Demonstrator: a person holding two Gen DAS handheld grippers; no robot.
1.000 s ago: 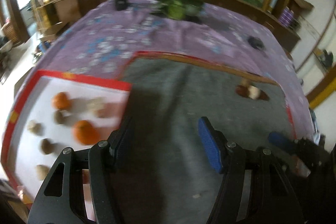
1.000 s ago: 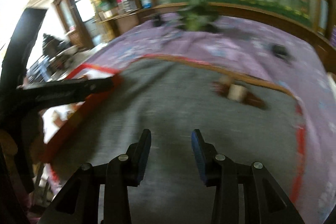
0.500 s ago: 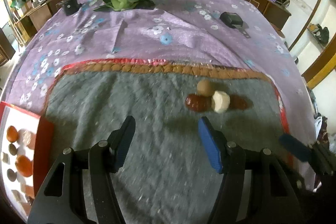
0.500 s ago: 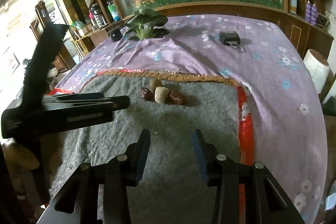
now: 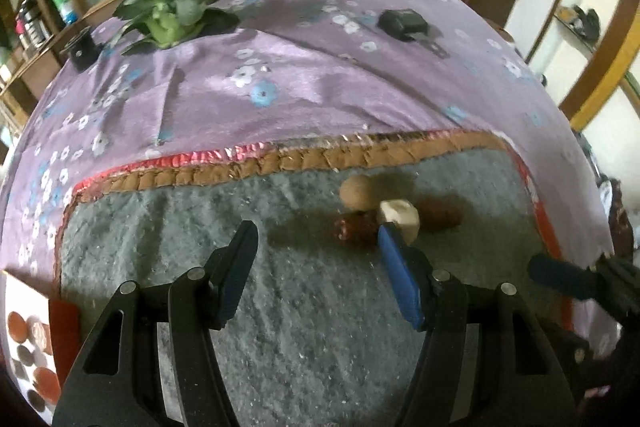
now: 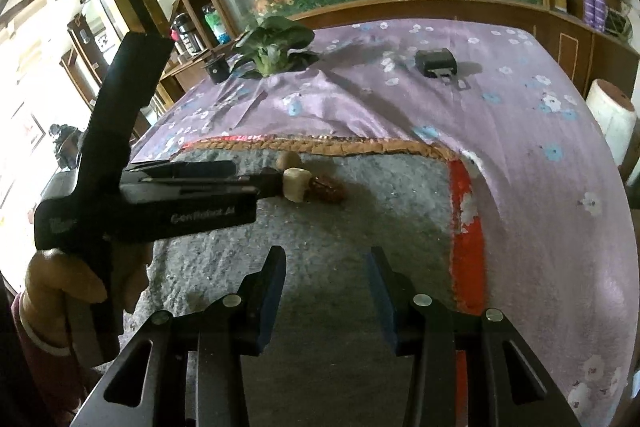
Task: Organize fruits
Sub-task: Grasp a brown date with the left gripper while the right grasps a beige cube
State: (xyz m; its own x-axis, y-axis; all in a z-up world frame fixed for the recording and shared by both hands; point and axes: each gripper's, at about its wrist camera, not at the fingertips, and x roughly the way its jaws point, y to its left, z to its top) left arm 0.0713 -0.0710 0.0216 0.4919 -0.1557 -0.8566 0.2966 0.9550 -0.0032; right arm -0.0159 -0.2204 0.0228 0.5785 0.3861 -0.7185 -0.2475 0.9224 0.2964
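A small cluster of fruits lies on the grey mat (image 5: 312,311): a round tan fruit (image 5: 355,190), a cream chunk (image 5: 400,218), and two dark red dates (image 5: 354,229) (image 5: 442,214). My left gripper (image 5: 316,263) is open just in front of them, its right finger next to the cream chunk. In the right wrist view the left gripper (image 6: 224,175) reaches the cream chunk (image 6: 295,183), with the tan fruit (image 6: 289,159) and a date (image 6: 330,189) beside it. My right gripper (image 6: 326,287) is open and empty over the mat.
A white tray with a red rim (image 5: 64,327) holding several sorted fruits sits at the far left. On the purple flowered cloth (image 5: 280,75) farther back are a leafy green plant (image 5: 176,11), a black cylinder (image 5: 82,49) and a black device (image 5: 402,21).
My left gripper swung right from the tray to the fruit cluster and moved close to it. The right gripper stayed open and shifted little.
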